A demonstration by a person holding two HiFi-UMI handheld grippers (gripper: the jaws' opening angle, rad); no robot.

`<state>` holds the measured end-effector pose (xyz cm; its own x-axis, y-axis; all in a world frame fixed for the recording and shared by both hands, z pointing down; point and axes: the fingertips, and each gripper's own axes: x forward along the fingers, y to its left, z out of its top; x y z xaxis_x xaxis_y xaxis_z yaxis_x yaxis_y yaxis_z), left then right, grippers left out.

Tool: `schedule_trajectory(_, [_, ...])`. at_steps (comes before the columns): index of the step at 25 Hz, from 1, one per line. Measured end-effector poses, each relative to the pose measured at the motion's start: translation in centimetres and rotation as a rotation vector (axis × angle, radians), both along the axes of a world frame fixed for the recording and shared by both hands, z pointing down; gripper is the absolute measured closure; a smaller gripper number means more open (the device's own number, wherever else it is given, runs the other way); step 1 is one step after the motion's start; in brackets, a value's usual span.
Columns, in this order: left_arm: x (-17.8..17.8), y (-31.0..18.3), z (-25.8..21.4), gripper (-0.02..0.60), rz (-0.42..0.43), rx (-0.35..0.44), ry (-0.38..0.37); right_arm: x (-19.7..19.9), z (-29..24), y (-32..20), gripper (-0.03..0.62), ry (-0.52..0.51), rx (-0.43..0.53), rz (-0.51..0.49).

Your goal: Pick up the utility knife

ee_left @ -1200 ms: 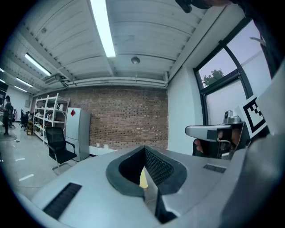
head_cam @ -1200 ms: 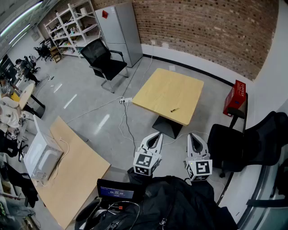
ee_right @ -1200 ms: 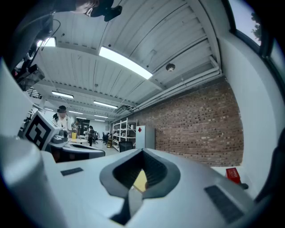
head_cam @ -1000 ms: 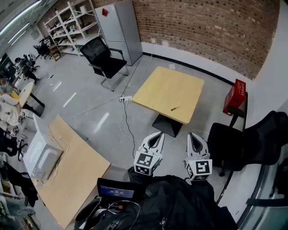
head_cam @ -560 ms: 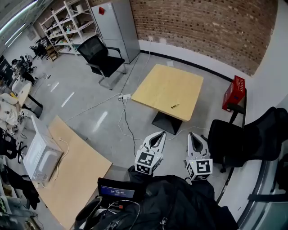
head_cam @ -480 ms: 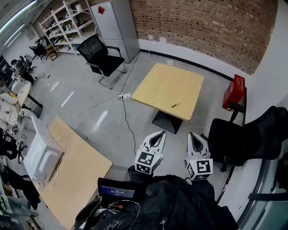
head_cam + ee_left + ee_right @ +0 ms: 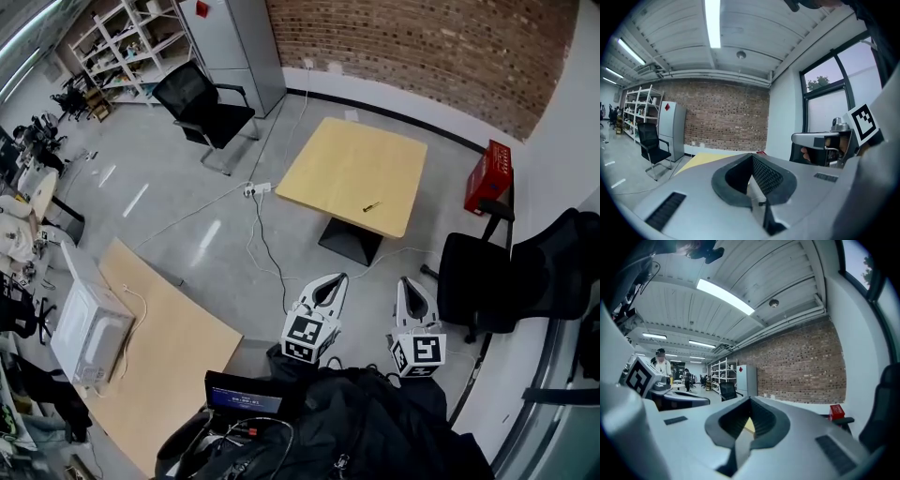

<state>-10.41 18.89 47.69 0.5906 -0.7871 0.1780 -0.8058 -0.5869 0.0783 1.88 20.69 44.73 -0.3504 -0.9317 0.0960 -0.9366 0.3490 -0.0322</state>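
The utility knife (image 7: 372, 206) is seen by the worktop's (image 7: 337, 169) near edge. The left hand-held gripper (image 7: 336, 280) and right hand-held gripper (image 7: 405, 282) are pressed together, empty, well apart from it.

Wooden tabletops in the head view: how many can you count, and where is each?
2. A square table stands mid-floor near the brick wall, with the knife on it. A long table is at lower left, by a white appliance. Others may be hidden in the far-left clutter.

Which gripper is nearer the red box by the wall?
Right. In the head view the right gripper is below-left of the red box; the left gripper lies farther left.
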Motion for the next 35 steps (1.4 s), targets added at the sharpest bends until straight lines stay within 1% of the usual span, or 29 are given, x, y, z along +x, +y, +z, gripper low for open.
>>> schedule_trajectory(3, [-0.6, -0.4, 0.3, 0.581, -0.006, -0.012, 0.010, -0.2, 0.5, 0.1, 0.591, 0.006, -0.016, 0.007])
schedule_trajectory(7, [-0.2, -1.3, 0.8, 0.581, -0.004, -0.033, 0.026, 0.3, 0.9, -0.6, 0.591, 0.013, -0.034, 0.008])
schedule_trajectory(11, [0.6, -2.8, 1.0, 0.581, -0.010, -0.041, 0.032, 0.6, 1.1, -2.8, 0.591, 0.004, -0.032, -0.014])
schedule_trajectory(16, [1.3, -6.2, 0.6, 0.581, -0.032, -0.046, 0.028, 0.7, 0.2, -6.6, 0.591, -0.022, 0.006, -0.068])
schedule_trajectory(21, [3.8, -9.8, -0.5, 0.581, -0.026, -0.032, 0.028, 2.8, -0.5, -10.4, 0.591, -0.041, 0.024, -0.087])
schedule_trajectory(23, [4.9, -11.0, -0.5, 0.581, -0.025, -0.044, 0.045, 3.9, -0.4, -11.7, 0.591, -0.048, 0.023, -0.088])
schedule_trajectory(25, [5.7, -12.2, -0.5, 0.581, -0.036, -0.057, 0.073, 4.9, -0.2, -12.8, 0.591, -0.055, 0.018, -0.087])
schedule_trajectory(27, [6.3, -13.2, -0.5, 0.581, -0.051, -0.059, 0.085, 5.9, 0.2, -13.7, 0.591, -0.062, 0.007, -0.085])
schedule_trajectory(31, [7.3, -14.6, -0.7, 0.581, -0.064, -0.064, 0.083, 7.2, 0.5, -15.1, 0.591, -0.069, -0.005, -0.093])
schedule_trajectory(35, [7.3, -15.7, -0.5, 0.581, -0.072, -0.059, 0.064, 7.6, 0.8, -16.0, 0.591, -0.076, -0.022, -0.093])
